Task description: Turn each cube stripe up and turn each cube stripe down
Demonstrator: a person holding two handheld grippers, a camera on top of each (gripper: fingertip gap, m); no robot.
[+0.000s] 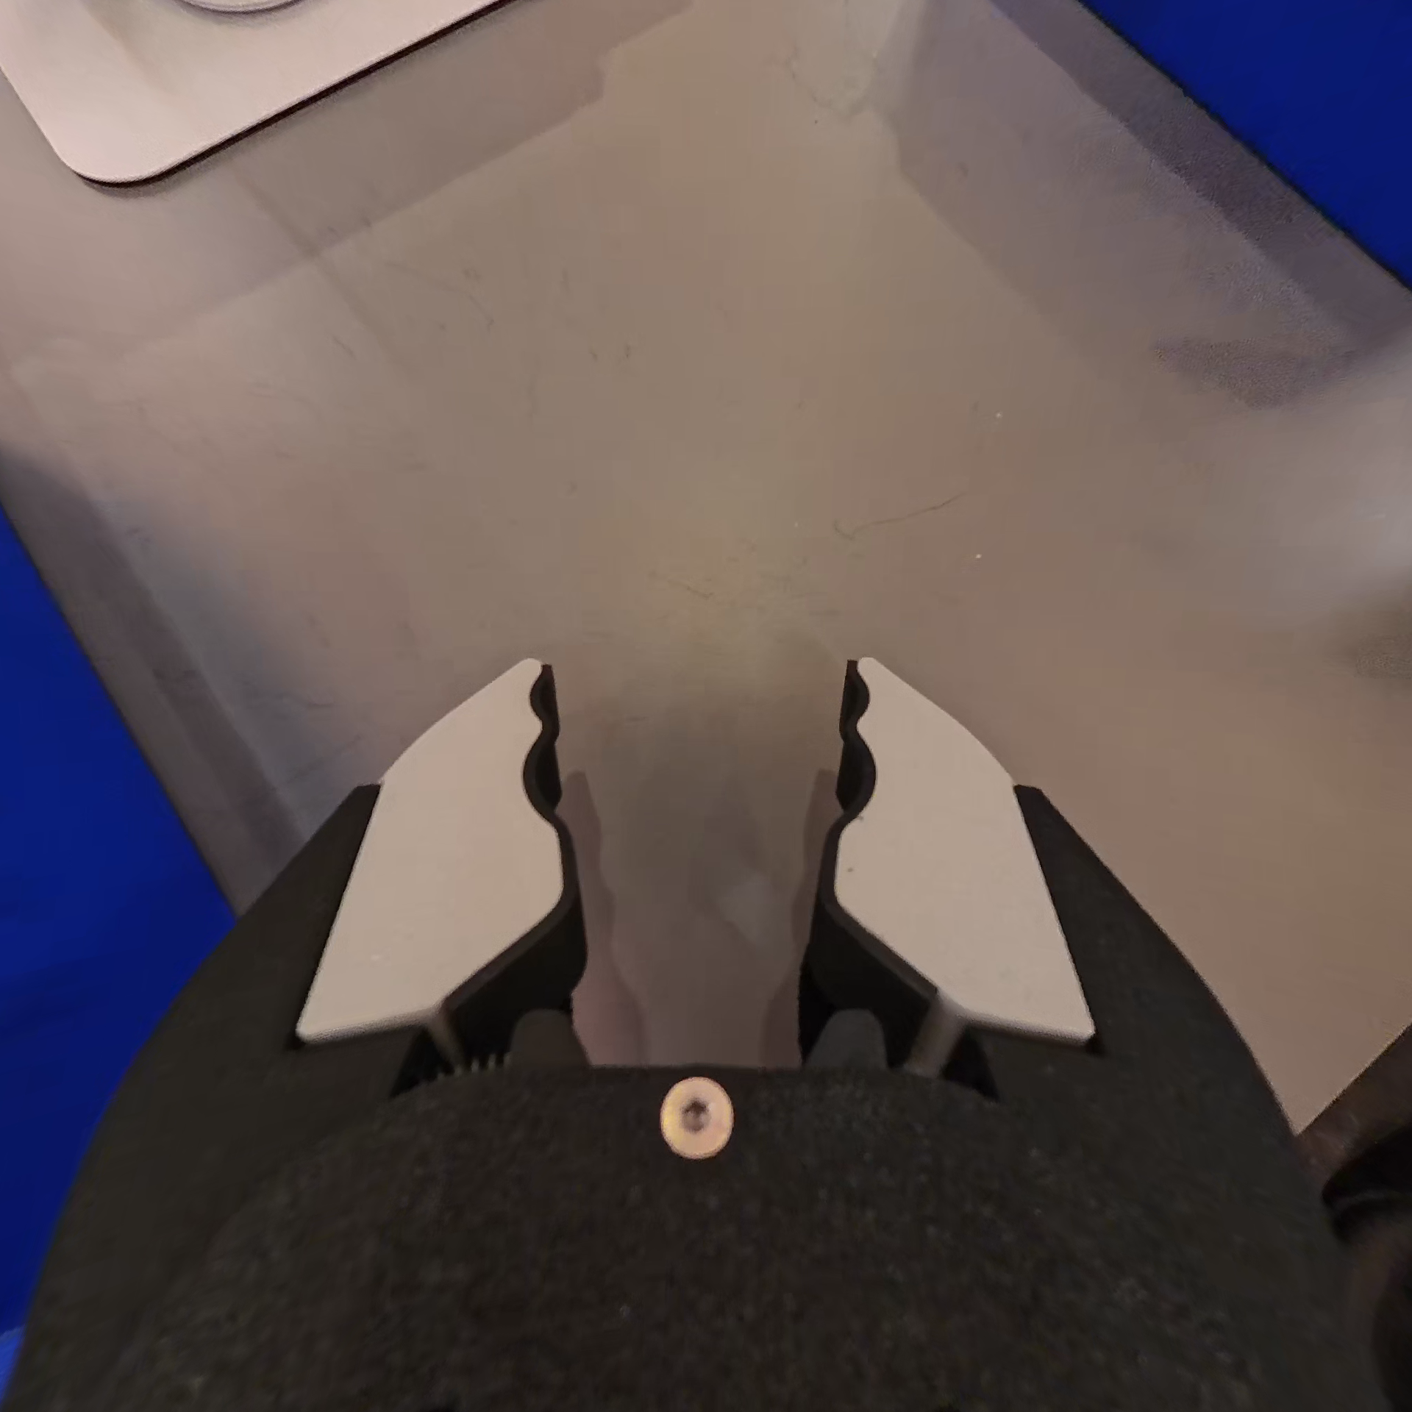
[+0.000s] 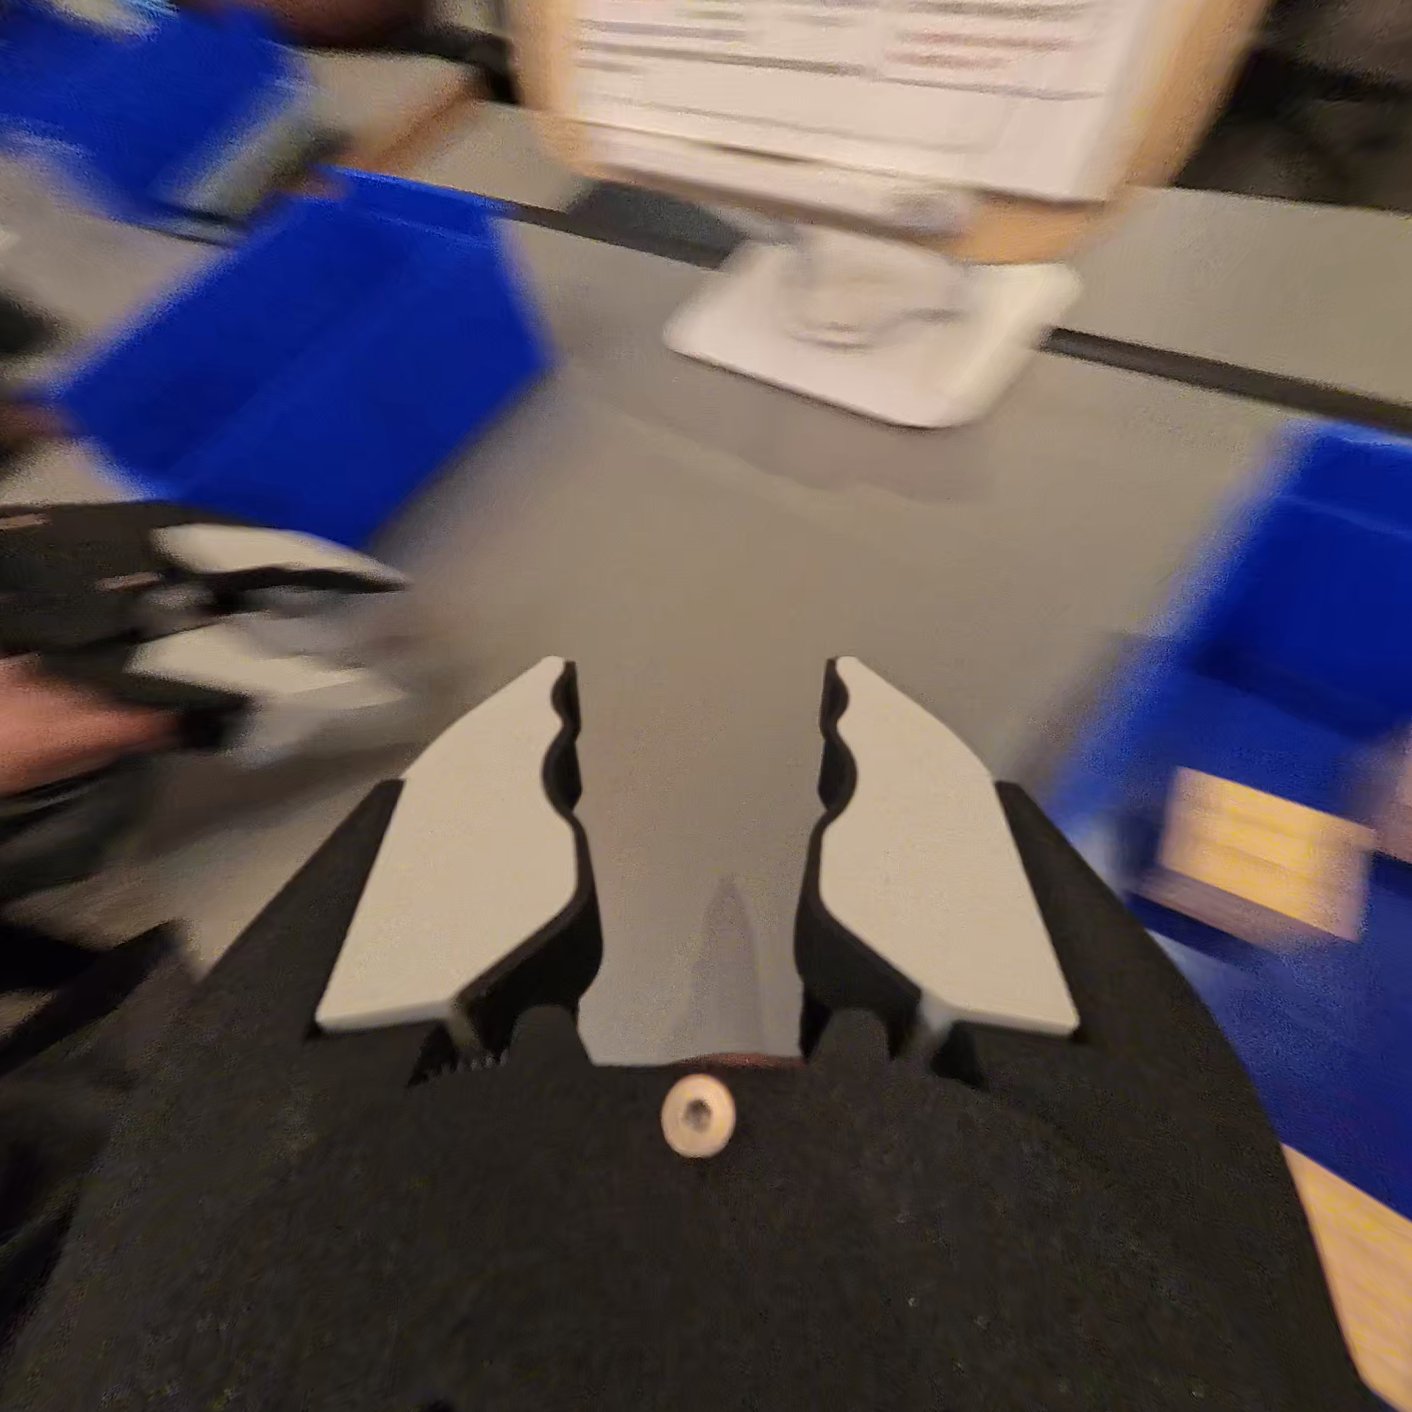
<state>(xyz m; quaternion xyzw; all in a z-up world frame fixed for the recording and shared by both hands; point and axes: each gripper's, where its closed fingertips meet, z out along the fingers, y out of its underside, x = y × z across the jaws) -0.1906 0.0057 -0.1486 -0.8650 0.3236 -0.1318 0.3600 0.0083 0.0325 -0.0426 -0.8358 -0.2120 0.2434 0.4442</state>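
Both hand-held grippers, left (image 1: pixel 699 672) and right (image 2: pixel 699 668), hung spread and empty over the grey bench (image 1: pixel 688 382). No cube showed. Finding one likely came next.

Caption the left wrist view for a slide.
Left gripper, jaws open and empty, above a bare grey tabletop; no cube in sight.

A: Cubes, stripe up or down?
B: Can't tell, no cubes show in either view. The left gripper (image 1: pixel 699 672) has its jaws apart over bare grey tabletop (image 1: pixel 688 382). The right gripper (image 2: pixel 699 668) is the same.
A: In the bins?
B: Can't tell. The right wrist view is motion-blurred, and the left blue bin (image 2: pixel 306 344) and right blue bin (image 2: pixel 1299 649) show only blue.
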